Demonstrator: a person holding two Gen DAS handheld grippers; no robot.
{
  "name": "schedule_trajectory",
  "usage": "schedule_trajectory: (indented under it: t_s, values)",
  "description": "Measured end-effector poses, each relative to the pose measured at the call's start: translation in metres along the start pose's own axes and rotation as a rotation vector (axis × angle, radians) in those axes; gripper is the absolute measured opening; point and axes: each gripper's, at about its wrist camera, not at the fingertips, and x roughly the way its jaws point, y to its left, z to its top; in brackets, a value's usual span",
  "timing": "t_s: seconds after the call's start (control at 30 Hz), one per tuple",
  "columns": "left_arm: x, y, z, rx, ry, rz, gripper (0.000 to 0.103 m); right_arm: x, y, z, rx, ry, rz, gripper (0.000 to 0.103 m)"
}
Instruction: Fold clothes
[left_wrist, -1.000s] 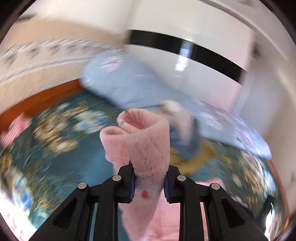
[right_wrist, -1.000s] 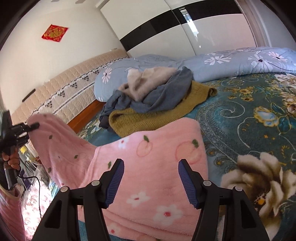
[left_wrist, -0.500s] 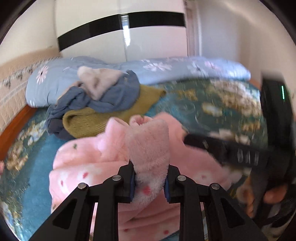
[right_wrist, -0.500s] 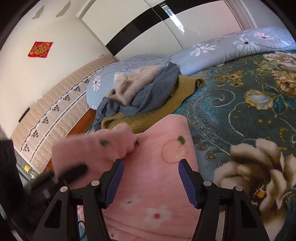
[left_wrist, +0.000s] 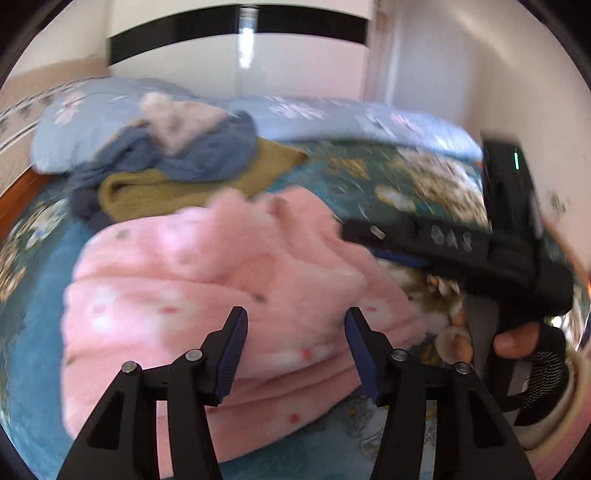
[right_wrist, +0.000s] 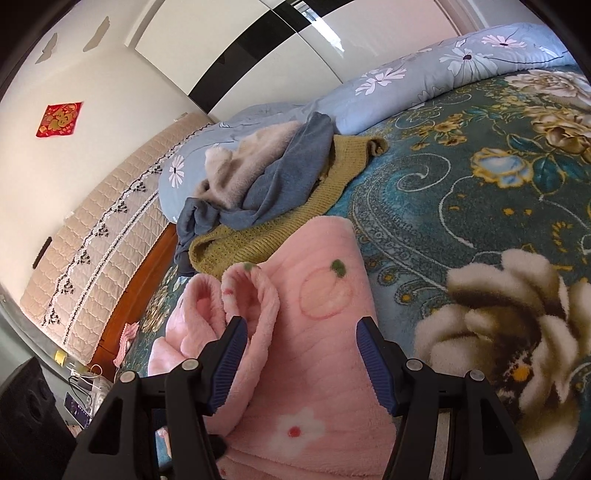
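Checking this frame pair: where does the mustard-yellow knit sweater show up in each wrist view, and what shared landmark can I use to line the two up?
Left wrist view: the mustard-yellow knit sweater lies upper left, beyond the pink fleece garment, under the blue-grey garment.
Right wrist view: the sweater lies centre-left, again past the pink fleece and under the blue-grey garment.
Shared landmark: the light blue floral pillow behind the pile.

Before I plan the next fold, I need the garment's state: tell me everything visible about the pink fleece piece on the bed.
The pink fleece garment looks plush, printed with peach outlines, small green leaves and white flowers. It lies bunched in thick layers on the teal floral bedspread, with a looped cuff or fold end standing open near the mustard knit. The left tongs are opening above it, pads off the cloth; the right tongs hover open over it too.
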Motion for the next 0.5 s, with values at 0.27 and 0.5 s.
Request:
schedule_trajectory:
  t_s: [0.27,0.5]
  values:
    - [-0.037,0.140,-0.033,-0.405,-0.092,0.264,0.056,0.002,-0.003,-0.002,0.007,0.003,-0.012,0.067]
    - [-0.007,0.186,-0.076,-0.559,-0.008,0.184,0.056,-0.010,0.026,-0.005,-0.099,-0.038,0.070,0.067]
